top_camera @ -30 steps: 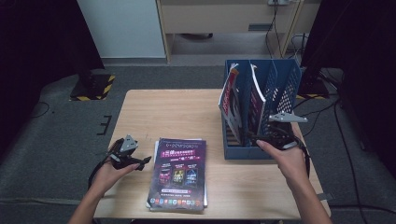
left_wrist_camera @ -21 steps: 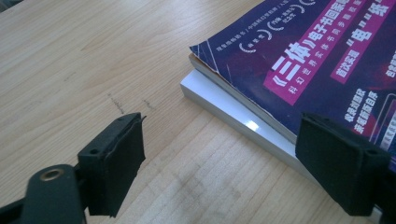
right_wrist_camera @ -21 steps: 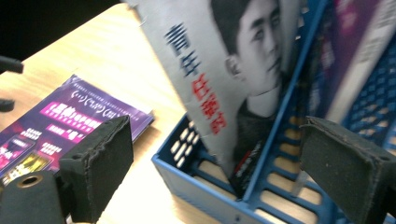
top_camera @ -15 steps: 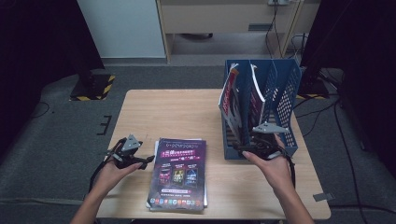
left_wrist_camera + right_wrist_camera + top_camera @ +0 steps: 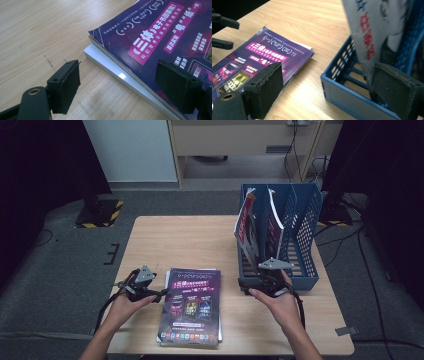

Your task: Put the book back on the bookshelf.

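High view: the left claw (image 5: 161, 293) sits at about 9 o'clock of the purple magazine (image 5: 193, 306), which lies on top of a small stack near the front edge of the worktop (image 5: 180, 240). The claw's jaws are spread and empty; they have just been closing a little, with nothing between them so far. Against the earlier pictures, the right claw (image 5: 245, 285) has come down and inward from the file rack (image 5: 300, 225) at 2 o'clock, and now rests low at the rack's front corner, facing the stack. The left one has barely shifted. My reading: filing the magazines into the rack is the job, a couple already stand in it, and both hands are now gathering on the next one.

Left gripper view: this shows what the high camera cannot, namely the stack's layers. Under the purple cover lie a thin tan-edged issue and a white book (image 5: 117, 73). The right pad (image 5: 178, 88) hovers over the cover, the left pad (image 5: 65, 83) over bare wood, so the corner lies between them unpinched.

Right gripper view: the right claw's jaws stand wide apart, holding nothing. At 3 o'clock a filed magazine (image 5: 372, 35) leans in the blue rack, close behind one pad; whether they touch I cannot tell.
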A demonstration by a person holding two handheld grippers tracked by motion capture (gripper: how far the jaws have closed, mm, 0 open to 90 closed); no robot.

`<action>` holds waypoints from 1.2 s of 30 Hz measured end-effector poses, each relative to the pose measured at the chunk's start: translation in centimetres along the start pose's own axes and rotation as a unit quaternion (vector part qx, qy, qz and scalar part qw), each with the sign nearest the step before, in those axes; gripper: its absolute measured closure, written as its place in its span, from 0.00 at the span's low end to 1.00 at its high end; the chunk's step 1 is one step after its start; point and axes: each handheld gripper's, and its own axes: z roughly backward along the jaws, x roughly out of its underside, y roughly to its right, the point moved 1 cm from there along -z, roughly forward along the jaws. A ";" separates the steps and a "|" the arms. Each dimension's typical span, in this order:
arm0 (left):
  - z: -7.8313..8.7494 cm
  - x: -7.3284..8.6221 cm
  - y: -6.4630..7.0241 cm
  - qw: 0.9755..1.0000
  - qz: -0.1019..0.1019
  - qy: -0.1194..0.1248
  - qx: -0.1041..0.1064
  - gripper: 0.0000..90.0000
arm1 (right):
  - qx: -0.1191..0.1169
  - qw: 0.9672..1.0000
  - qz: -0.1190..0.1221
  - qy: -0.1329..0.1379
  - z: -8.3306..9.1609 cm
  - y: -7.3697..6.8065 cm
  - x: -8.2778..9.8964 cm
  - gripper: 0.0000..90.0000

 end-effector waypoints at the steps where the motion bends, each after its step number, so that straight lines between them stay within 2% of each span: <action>1: 0.0 0.0 0.1 1.000 -0.001 -0.001 0.000 0.22 | 0.000 1.000 0.005 -0.001 -0.1 -0.1 0.1 0.12; 5: -0.1 0.0 0.3 1.000 -0.007 -0.003 0.001 0.25 | -0.008 1.000 0.014 -0.005 -0.8 -0.8 0.2 0.10; 12: 0.1 -0.1 0.3 1.000 0.004 0.003 0.001 0.24 | -0.024 0.999 0.031 -0.009 -1.6 -2.8 0.7 0.10; 19: -0.2 -0.3 0.9 1.000 -0.002 -0.002 0.006 0.24 | -0.044 0.998 0.040 -0.013 -2.5 -4.4 1.4 0.10; 27: -0.3 -0.5 1.0 1.000 0.002 0.003 -0.004 0.24 | -0.051 0.998 0.035 -0.028 -3.8 -5.3 2.3 0.13; 31: -0.4 -0.7 1.3 1.000 -0.003 -0.001 0.003 0.24 | -0.056 0.997 0.031 -0.031 -4.3 -6.0 2.6 0.14; 36: -0.7 -0.9 1.6 1.000 0.001 -0.002 0.018 0.23 | -0.062 0.997 0.034 -0.042 -5.0 -6.8 3.2 0.14</action>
